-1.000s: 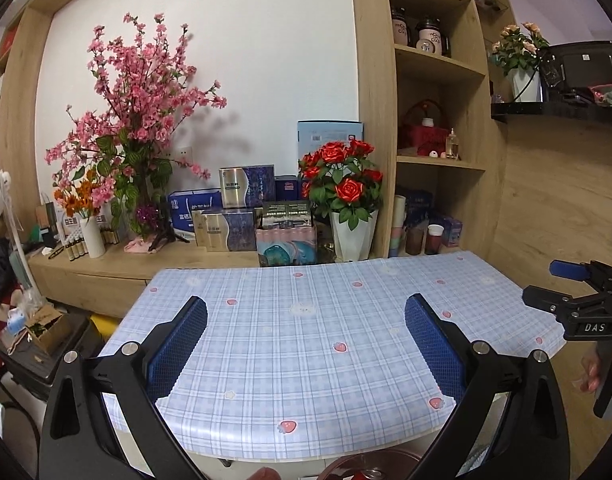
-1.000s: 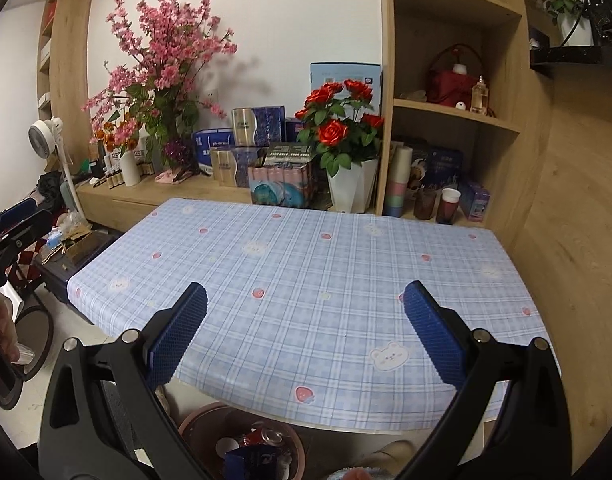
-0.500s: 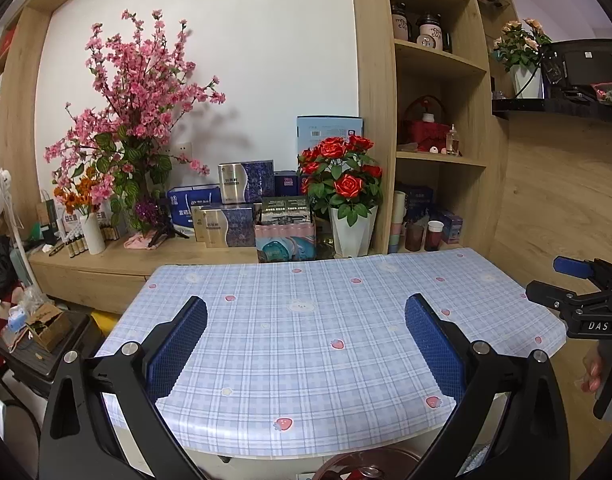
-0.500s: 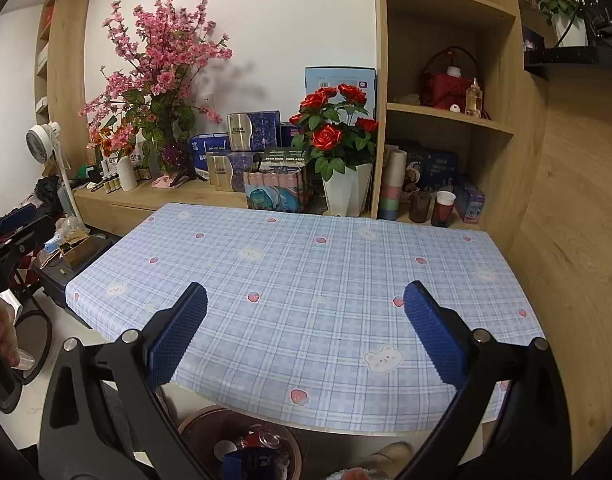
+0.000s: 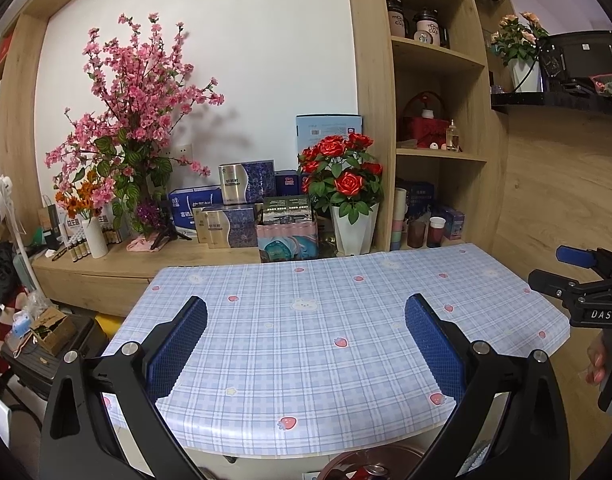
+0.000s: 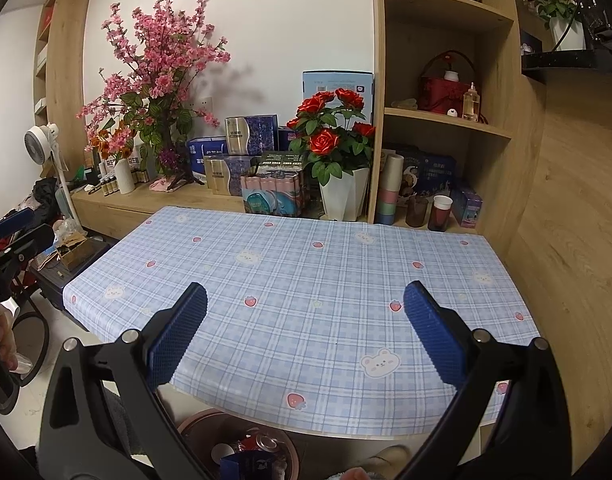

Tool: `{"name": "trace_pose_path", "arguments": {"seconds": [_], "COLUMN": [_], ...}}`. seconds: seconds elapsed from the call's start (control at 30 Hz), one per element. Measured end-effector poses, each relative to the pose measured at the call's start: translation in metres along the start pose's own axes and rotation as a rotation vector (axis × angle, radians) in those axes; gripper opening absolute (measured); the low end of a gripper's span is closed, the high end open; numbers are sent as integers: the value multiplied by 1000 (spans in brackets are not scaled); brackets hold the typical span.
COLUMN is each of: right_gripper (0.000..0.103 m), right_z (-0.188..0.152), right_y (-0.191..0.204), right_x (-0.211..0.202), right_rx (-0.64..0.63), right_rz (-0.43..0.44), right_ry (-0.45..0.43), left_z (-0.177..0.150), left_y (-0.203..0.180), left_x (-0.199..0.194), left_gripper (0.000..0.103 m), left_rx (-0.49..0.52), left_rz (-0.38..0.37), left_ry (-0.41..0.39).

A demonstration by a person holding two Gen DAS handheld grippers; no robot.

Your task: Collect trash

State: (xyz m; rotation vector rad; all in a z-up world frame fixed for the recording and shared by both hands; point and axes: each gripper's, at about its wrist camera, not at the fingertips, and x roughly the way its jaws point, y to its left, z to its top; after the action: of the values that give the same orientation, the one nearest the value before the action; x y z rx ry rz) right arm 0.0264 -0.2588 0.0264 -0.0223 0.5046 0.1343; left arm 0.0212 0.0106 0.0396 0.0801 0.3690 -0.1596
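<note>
A reddish-brown trash bin [image 6: 194,420] stands on the floor under the table's near edge. It holds a drink can [image 6: 266,442], a paper cup [image 6: 222,452] and a dark blue box [image 6: 246,465]. In the left wrist view only the bin's rim [image 5: 365,454] shows, at the bottom. My left gripper [image 5: 306,320] is open and empty above the blue checked tablecloth [image 5: 286,380]. My right gripper [image 6: 304,308] is also open and empty over the cloth [image 6: 325,272]. Each gripper shows at the edge of the other's view: the right gripper [image 5: 553,268] and the left gripper [image 6: 22,228].
Behind the table, a low wooden counter carries a potted red rose [image 6: 337,148], pink blossom branches [image 6: 158,72] and gift boxes [image 6: 250,136]. Cups [image 6: 439,214] sit in the shelf unit at right. A wooden wall [image 6: 565,240] borders the right side; a fan [image 6: 40,140] and clutter stand left.
Both views have drifted slightly, so the room sits a little lower in frame. Both grippers stay open and empty.
</note>
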Motion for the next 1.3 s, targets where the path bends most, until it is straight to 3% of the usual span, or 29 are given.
{"name": "trace_pose_path", "arguments": {"seconds": [1.3], "right_gripper": [97], "right_z": [-4], "right_y": [-1], "right_x": [-1], "right_rx": [8], "right_rz": [1], "right_ry": [6], "left_z": [-1], "left_y": [-11], "left_x": [-4], "left_gripper": [97], "left_rx": [26], "left_rz": [21], "left_ry": [1]}}
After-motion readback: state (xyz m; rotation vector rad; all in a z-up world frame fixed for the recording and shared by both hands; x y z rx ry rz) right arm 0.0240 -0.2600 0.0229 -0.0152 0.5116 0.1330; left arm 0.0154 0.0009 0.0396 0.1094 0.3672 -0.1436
